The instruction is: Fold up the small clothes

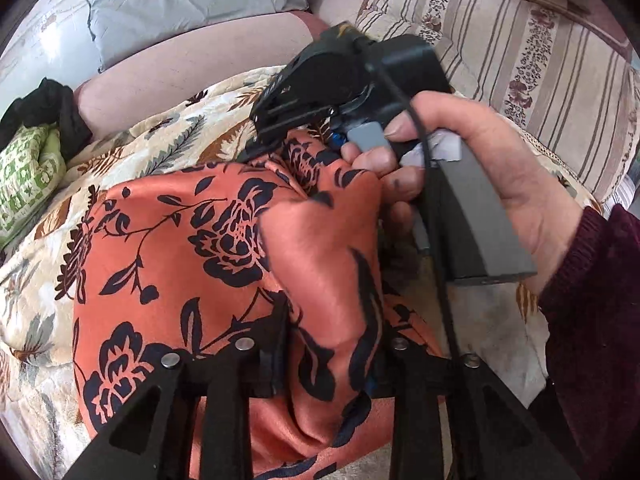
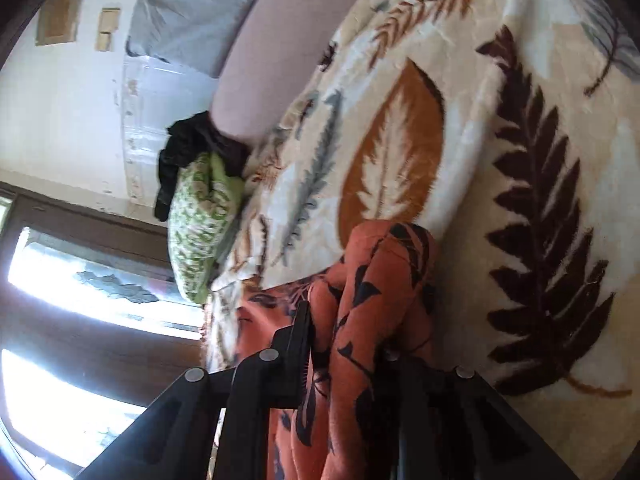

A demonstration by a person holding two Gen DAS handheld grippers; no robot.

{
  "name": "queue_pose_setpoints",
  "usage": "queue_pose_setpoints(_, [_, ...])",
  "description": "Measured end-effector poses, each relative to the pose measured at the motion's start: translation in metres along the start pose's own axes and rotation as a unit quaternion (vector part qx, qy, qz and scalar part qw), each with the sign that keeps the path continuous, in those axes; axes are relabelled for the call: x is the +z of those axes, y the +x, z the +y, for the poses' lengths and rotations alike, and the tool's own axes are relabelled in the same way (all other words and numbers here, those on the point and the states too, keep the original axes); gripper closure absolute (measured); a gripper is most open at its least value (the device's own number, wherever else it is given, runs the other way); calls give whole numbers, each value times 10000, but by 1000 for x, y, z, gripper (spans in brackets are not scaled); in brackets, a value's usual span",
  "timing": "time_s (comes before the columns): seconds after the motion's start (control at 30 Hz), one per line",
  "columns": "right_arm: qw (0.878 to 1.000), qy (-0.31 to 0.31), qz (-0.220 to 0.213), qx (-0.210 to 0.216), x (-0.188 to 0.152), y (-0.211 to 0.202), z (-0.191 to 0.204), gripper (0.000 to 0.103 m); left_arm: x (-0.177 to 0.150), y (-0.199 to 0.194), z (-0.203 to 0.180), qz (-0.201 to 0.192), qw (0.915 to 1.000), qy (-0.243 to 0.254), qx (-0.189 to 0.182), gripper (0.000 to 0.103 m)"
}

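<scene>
An orange cloth [image 1: 192, 240] with a black flower print lies bunched on a leaf-patterned blanket [image 1: 132, 144] that covers a sofa.

The left gripper [image 1: 328, 356] sits low over the cloth with a raised fold of the fabric running up between its two fingers. The jaws stand partly apart, and whether the pads press the fold I cannot tell; the fabric there is blurred.

The right gripper [image 2: 348, 344] has a thick bunch of the same cloth [image 2: 372, 300] packed between its fingers, jaws nearly closed and pinching it. In the left wrist view the right gripper [image 1: 276, 128] tips down onto the far edge of the cloth, with a hand [image 1: 472, 176] in a dark red sleeve [image 1: 596, 312] wrapped around its grey handle.

Off to the side, at the blanket's edge, a green-and-white patterned item [image 2: 204, 220] lies with something black [image 2: 188, 148] against it. A grey pillow [image 1: 180, 4] rests further back on the pink sofa arm [image 1: 192, 68]. A striped floral cushion [image 1: 520, 48] is behind the hand.
</scene>
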State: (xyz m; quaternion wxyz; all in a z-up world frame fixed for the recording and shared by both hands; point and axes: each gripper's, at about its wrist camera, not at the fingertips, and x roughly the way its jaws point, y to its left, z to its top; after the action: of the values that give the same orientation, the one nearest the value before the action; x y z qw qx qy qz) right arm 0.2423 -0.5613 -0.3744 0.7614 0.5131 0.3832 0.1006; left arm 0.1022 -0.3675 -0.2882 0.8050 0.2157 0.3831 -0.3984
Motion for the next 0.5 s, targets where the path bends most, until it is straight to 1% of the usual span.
queue_pose_setpoints(0.03, [9998, 103, 92, -149, 1, 3, -7, 81, -1, -6, -2, 17, 9999, 118, -16, 63])
queue_pose_setpoints(0.1, [9993, 286, 162, -179, 2, -2, -13, 76, -6, -22, -2, 70, 9996, 227, -127, 40])
queue_pose_setpoints(0.17, [9991, 274, 71, -312, 1, -20, -10, 73, -16, -47, 6, -78, 9991, 168, -388, 37])
queue_pose_setpoints(0.2, [9987, 183, -43, -474, -1, -32, -6, 67, -22, -60, 11, -181, 9988, 137, -445, 34])
queue_pose_setpoints(0.23, [9978, 79, -192, -637, -4, -47, -3, 61, -29, -71, 15, -279, 9987, 110, -414, 32])
queue_pose_setpoints(0.27, [9960, -21, -378, -807, -9, -62, 1, 55, -35, -81, 22, -380, 9988, 85, -300, 29])
queue_pose_setpoints(0.3, [9943, -155, -597, -873, -16, -78, 7, 50, -40, -87, 30, -465, 9988, 55, -122, 28])
queue_pose_setpoints(0.33, [9934, -350, -747, -793, -24, -92, 14, 50, -44, -92, 39, -549, 9984, 20, 93, 28])
queue_pose_setpoints(0.4, [9926, -820, -777, -446, -44, -109, 36, 51, -48, -94, 61, -683, 9965, -179, 453, 28])
queue_pose_setpoints(0.43, [9907, -1063, -777, -332, -56, -113, 49, 55, -48, -92, 73, -697, 9954, -374, 536, 28])
queue_pose_setpoints(0.5, [9856, -1551, -669, -109, -80, -111, 79, 62, -49, -83, 92, -729, 9929, -777, 520, 28])
